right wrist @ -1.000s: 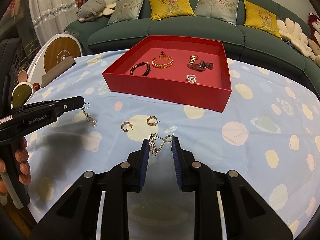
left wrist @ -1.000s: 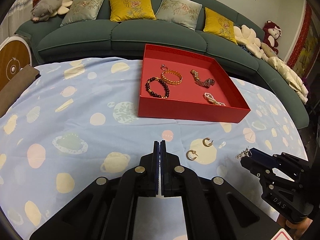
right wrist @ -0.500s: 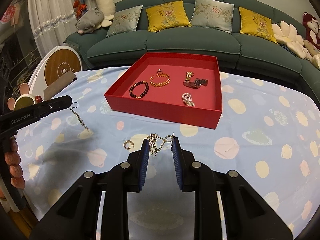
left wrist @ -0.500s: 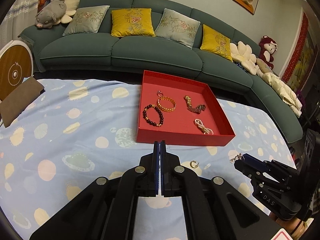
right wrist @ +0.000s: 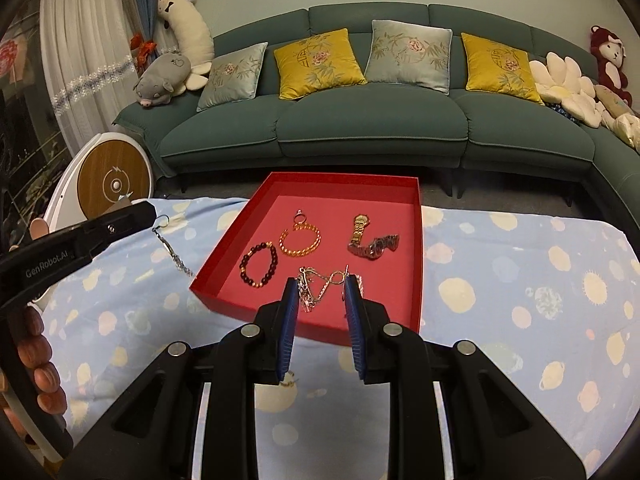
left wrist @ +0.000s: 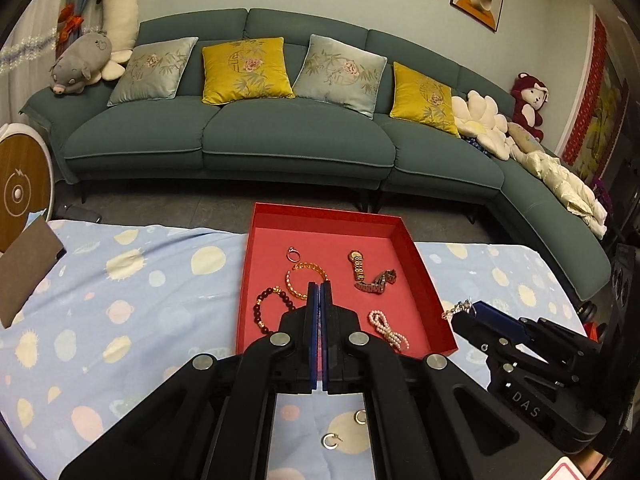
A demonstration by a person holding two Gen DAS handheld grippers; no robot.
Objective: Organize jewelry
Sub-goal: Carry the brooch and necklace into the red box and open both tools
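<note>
Both grippers have lifted up toward the red tray (right wrist: 416, 264), the left gripper (right wrist: 154, 214) pinching a dangly earring (right wrist: 170, 246) and the right gripper (right wrist: 322, 286) pinching a silver chain (right wrist: 320, 280), ready to drop in.

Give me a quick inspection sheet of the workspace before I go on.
Surface: table under a blue planet-print cloth.
Job's things: red tray holds a dark bead bracelet, gold bracelet, ring, watch and pearl strand; two hoop earrings lie on the cloth.
Clutter: brown pad at the table edge.
Grippers: left claw shut, pinching a dangling earring; right claw shut on a tangled chain.
Cables: nothing seen.
Surroundings: green sofa, cushions, plush toys.
</note>
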